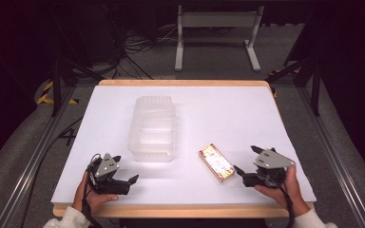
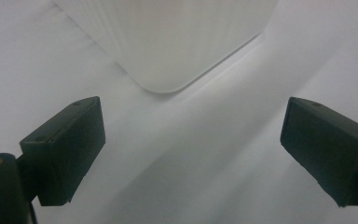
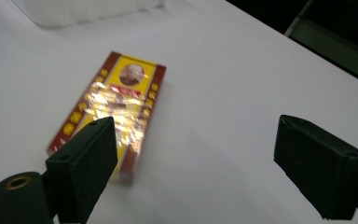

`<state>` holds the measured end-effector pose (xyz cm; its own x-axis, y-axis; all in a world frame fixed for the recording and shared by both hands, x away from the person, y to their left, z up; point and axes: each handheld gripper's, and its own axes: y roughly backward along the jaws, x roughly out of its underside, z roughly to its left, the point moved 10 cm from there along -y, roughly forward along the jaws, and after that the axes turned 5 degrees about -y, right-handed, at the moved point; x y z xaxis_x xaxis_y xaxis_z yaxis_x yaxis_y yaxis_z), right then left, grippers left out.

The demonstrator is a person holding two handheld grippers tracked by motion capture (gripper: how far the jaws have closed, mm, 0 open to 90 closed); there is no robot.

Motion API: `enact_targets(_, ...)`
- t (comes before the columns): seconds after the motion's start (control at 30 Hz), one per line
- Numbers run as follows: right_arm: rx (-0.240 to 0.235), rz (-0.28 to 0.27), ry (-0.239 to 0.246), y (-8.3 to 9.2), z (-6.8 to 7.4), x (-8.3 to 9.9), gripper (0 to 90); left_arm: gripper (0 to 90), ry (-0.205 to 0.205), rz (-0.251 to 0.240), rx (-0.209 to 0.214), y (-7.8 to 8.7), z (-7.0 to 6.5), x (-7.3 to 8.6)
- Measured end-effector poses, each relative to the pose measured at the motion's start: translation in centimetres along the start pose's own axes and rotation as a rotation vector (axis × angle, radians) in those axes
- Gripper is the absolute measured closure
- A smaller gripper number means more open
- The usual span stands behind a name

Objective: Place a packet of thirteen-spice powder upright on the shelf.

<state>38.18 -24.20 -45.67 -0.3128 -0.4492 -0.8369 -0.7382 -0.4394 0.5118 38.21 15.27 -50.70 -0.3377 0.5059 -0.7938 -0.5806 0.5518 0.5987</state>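
My left gripper: low over the white table at its near left edge, jaws spread wide and empty, aimed at the near corner of the clear plastic container. My right gripper: near right edge, jaws likewise wide and empty, pointing toward the yellow-and-red box, which lies flat just beside its left jaw, right of the container.
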Motion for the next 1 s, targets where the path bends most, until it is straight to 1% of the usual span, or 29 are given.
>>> enact_targets(0.03, -0.007, 0.000, -0.024, 0.7, -0.6, 1.3, 14.3, 7.1, 0.005, -0.001, -0.001, 0.0, 0.1, 0.0)
enact_targets(0.07, 0.019, 0.020, -0.029, 1.1, -1.5, 2.7, 13.8, 7.1, 0.003, -0.002, -0.004, -0.1, 0.2, 0.0)
enact_targets(0.1, 0.037, 0.041, -0.038, 1.4, -2.0, 3.7, 13.8, 7.1, 0.003, -0.003, -0.005, -0.1, 0.2, -0.1)
enact_targets(0.13, 0.055, 0.052, -0.041, 1.7, -2.4, 4.5, 13.8, 7.1, 0.002, -0.003, -0.002, -0.2, 0.1, -0.2)
enact_targets(0.2, 0.068, 0.062, -0.062, 2.2, -2.9, 5.3, 13.7, 7.1, -0.010, -0.003, -0.001, -0.2, 0.0, -0.3)
enact_targets(0.27, 0.071, 0.061, -0.077, 2.4, -3.1, 5.3, 14.0, 7.1, -0.018, 0.003, 0.005, -0.3, -0.2, -0.2)
enact_targets(0.3, 0.067, 0.052, -0.088, 2.4, -3.0, 4.9, 14.0, 7.1, -0.020, 0.005, 0.005, -0.3, -0.3, -0.1)
enact_targets(0.37, 0.065, 0.054, -0.086, 2.4, -2.9, 4.9, 14.0, 7.1, -0.015, -0.002, 0.008, -0.2, -0.3, -0.1)
enact_targets(0.4, 0.068, 0.058, -0.079, 2.3, -2.9, 4.9, 13.9, 7.1, -0.020, -0.002, 0.008, -0.1, -0.3, -0.1)
enact_targets(0.43, 0.060, 0.064, -0.078, 2.2, -2.7, 5.0, 13.9, 7.1, -0.018, -0.004, 0.010, -0.1, -0.3, -0.1)
enact_targets(0.53, 0.034, 0.074, -0.101, 1.6, -2.5, 5.1, 14.1, 7.1, -0.017, -0.001, 0.006, -0.1, -0.1, 0.0)
enact_targets(0.63, 0.029, 0.078, -0.084, 1.4, -2.3, 4.9, 14.2, 7.1, -0.015, 0.003, 0.008, -0.2, -0.2, 0.1)
enact_targets(0.7, 0.007, 0.078, -0.094, 1.0, -2.1, 4.7, 14.3, 7.1, -0.016, 0.008, 0.005, -0.2, -0.2, 0.2)
enact_targets(0.77, -0.001, 0.084, -0.101, 0.6, -1.8, 4.4, 14.5, 7.1, -0.022, 0.007, 0.003, -0.1, -0.2, 0.1)
enact_targets(0.8, -0.017, 0.087, -0.106, 0.4, -1.5, 4.2, 14.6, 7.1, -0.022, 0.008, 0.003, -0.1, -0.2, 0.2)
enact_targets(0.83, -0.020, 0.089, -0.108, 0.2, -1.4, 4.1, 14.8, 7.1, -0.019, 0.009, 0.003, -0.1, -0.2, 0.2)
enact_targets(0.87, -0.019, 0.089, -0.107, 0.1, -1.3, 3.9, 15.0, 7.1, -0.021, 0.011, 0.000, -0.2, -0.2, 0.2)
enact_targets(0.9, -0.028, 0.090, -0.105, -0.1, -1.0, 3.7, 15.1, 7.1, -0.022, 0.012, 0.002, -0.2, -0.2, 0.2)
enact_targets(0.93, -0.031, 0.096, -0.093, -0.4, -0.8, 3.5, 15.1, 7.1, -0.021, 0.010, 0.005, -0.2, -0.3, 0.2)
enact_targets(1.0, -0.043, 0.110, -0.102, -0.8, -0.4, 3.2, 15.2, 7.1, -0.022, 0.010, 0.005, -0.2, -0.3, 0.2)
